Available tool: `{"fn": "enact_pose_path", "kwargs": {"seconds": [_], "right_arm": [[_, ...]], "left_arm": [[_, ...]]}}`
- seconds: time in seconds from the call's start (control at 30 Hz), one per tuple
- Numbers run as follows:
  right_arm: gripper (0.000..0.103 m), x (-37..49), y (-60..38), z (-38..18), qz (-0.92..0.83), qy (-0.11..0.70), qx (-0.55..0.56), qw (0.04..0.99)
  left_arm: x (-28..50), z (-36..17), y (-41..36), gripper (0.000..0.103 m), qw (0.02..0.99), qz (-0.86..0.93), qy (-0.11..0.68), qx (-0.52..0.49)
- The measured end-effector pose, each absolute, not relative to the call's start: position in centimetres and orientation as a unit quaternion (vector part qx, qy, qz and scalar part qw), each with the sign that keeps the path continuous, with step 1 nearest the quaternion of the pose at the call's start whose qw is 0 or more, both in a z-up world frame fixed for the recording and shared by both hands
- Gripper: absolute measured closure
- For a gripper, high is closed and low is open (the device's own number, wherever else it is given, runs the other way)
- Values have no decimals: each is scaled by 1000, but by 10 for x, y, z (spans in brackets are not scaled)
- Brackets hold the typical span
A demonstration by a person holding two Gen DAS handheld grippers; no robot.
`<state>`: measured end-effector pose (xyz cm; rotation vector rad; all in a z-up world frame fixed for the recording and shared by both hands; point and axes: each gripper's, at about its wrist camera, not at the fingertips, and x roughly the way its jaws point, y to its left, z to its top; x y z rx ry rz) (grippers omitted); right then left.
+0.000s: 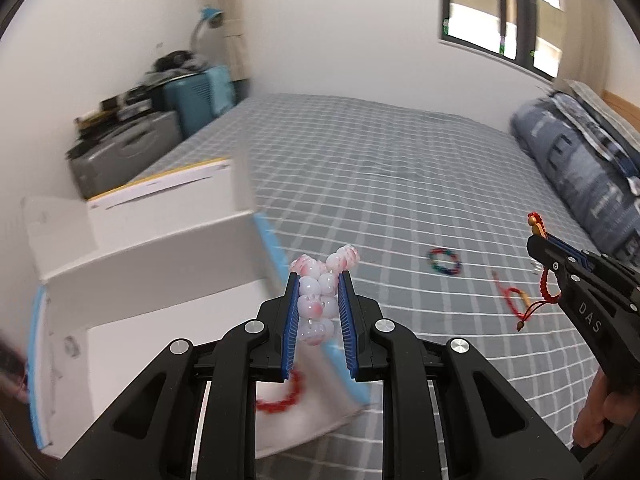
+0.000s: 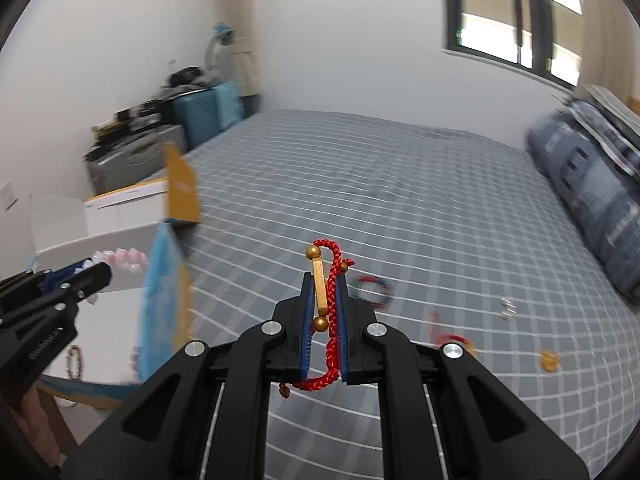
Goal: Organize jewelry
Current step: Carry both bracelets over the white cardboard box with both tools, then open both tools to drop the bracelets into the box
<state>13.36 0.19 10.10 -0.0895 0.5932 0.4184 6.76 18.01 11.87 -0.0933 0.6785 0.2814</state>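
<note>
My left gripper (image 1: 319,280) is shut on a pink-and-white bead bracelet (image 1: 320,292) and holds it above the edge of an open white box (image 1: 160,256). A red bead bracelet (image 1: 280,398) lies in the box. My right gripper (image 2: 323,280) is shut on a red braided cord bracelet with a gold bar (image 2: 320,292), held above the bed. The right gripper also shows in the left wrist view (image 1: 538,240) at the right. A multicoloured bracelet (image 1: 443,261) and another red cord bracelet (image 1: 514,298) lie on the bed.
The grey checked bedsheet (image 1: 380,184) fills the middle. A folded blue duvet (image 1: 588,168) lies at the right. A small gold piece (image 2: 550,360) and a small silver item (image 2: 507,307) lie on the sheet. Suitcases and clutter (image 1: 132,136) stand beyond the box.
</note>
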Motion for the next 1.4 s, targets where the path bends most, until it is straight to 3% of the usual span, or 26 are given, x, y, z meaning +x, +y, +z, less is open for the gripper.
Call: {"fn": "enact_pose_path", "kwargs": {"seconds": [0.3,0.6,1.03,1.4], "right_arm": [[94,98,127,110,303,285,-83,905],[94,77,203,79,358,313,-111,873],[94,89,230,19,345,412,-148,831],[94,93,239,13,331,436,-168,820]], "left_arm": [[19,123,272,84,910,224,341,-76],[-19,85,335,84,874,270,384,-123],[-22,42,362,84,841,287,436,-145],[-18,37,364,84,829,287,459,-144]]}}
